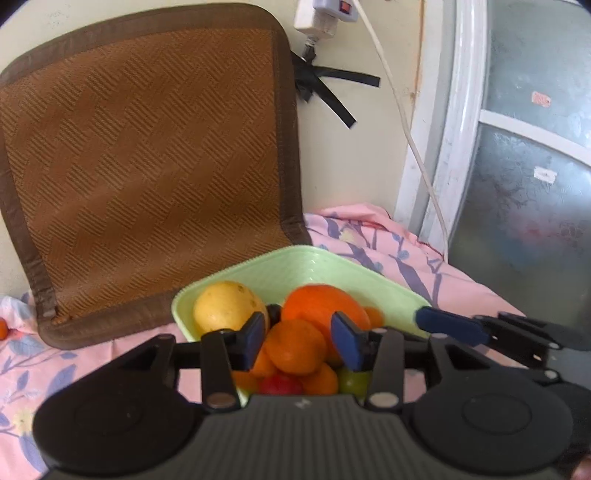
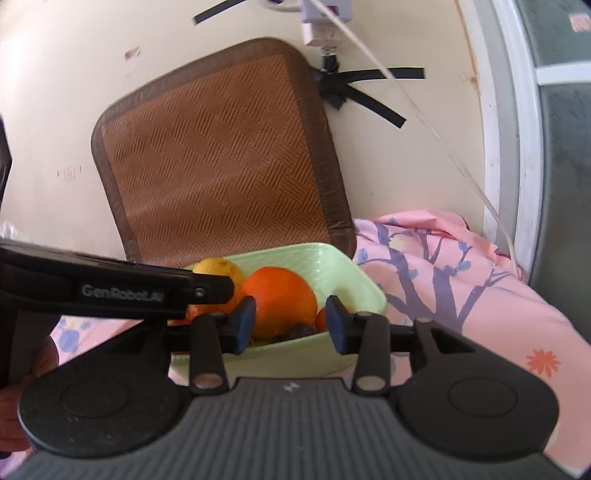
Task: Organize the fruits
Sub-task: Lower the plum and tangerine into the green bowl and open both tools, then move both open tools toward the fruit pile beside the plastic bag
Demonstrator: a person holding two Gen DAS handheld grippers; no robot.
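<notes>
A pale green tray (image 1: 325, 264) on the pink floral cloth holds a yellow fruit (image 1: 227, 304), a big orange (image 1: 321, 304), several small oranges (image 1: 295, 347), a red fruit (image 1: 279, 386) and a green fruit (image 1: 352, 380). My left gripper (image 1: 301, 341) is open and empty just above the small oranges. In the right wrist view the tray (image 2: 365, 284) holds the big orange (image 2: 280, 299) and yellow fruit (image 2: 218, 267). My right gripper (image 2: 290, 325) is open and empty at the tray's near rim. The left gripper's finger (image 2: 147, 286) crosses that view.
A brown woven mat (image 1: 147, 166) leans against the wall behind the tray. A white cable (image 1: 410, 144) hangs from a power strip (image 1: 325, 14) beside a glass door (image 1: 535, 166). A small orange fruit (image 1: 2, 328) lies at the far left on the cloth (image 1: 424, 266).
</notes>
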